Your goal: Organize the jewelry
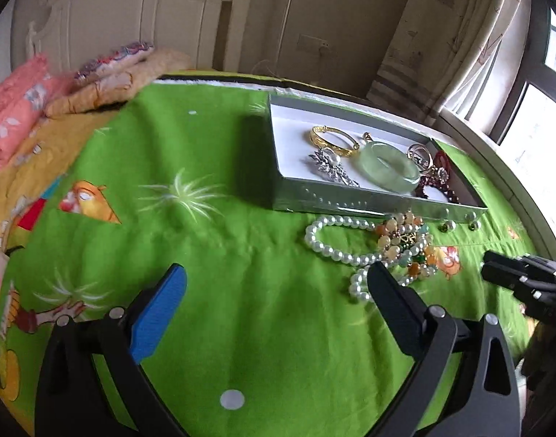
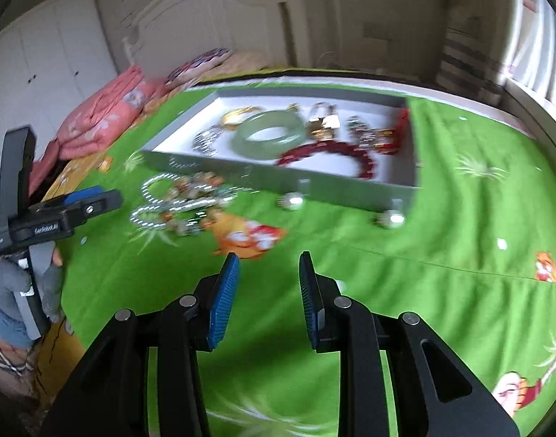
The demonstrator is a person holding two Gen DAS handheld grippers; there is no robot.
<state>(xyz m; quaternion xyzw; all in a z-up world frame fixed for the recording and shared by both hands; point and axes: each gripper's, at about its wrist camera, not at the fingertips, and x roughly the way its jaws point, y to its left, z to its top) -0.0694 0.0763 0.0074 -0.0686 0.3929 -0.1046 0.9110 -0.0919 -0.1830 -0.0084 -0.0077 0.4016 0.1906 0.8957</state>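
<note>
A grey tray point(image 1: 350, 202) point(image 2: 219, 167) with a white floor sits on the green bedspread. It holds a gold bangle point(image 1: 332, 140), a jade bangle point(image 1: 389, 165) point(image 2: 269, 134), a silver brooch point(image 1: 330, 167), rings and a dark red bead bracelet point(image 2: 329, 154). In front of it lie a white pearl necklace point(image 1: 332, 247) point(image 2: 158, 196) tangled with a coloured bead bracelet point(image 1: 409, 244). Two round pearl earrings point(image 2: 292, 201) lie by the tray's front wall. My left gripper point(image 1: 276, 291) is open and empty just short of the pearls. My right gripper point(image 2: 269, 276) is open and empty, hovering over the spread.
Folded pink and patterned quilts point(image 1: 16, 109) lie at the head of the bed by a white headboard point(image 1: 114, 18). A curtain and window point(image 1: 532, 91) are on the right. The right gripper shows at the left wrist view's right edge point(image 1: 514, 276); the left gripper shows in the right wrist view point(image 2: 59, 215).
</note>
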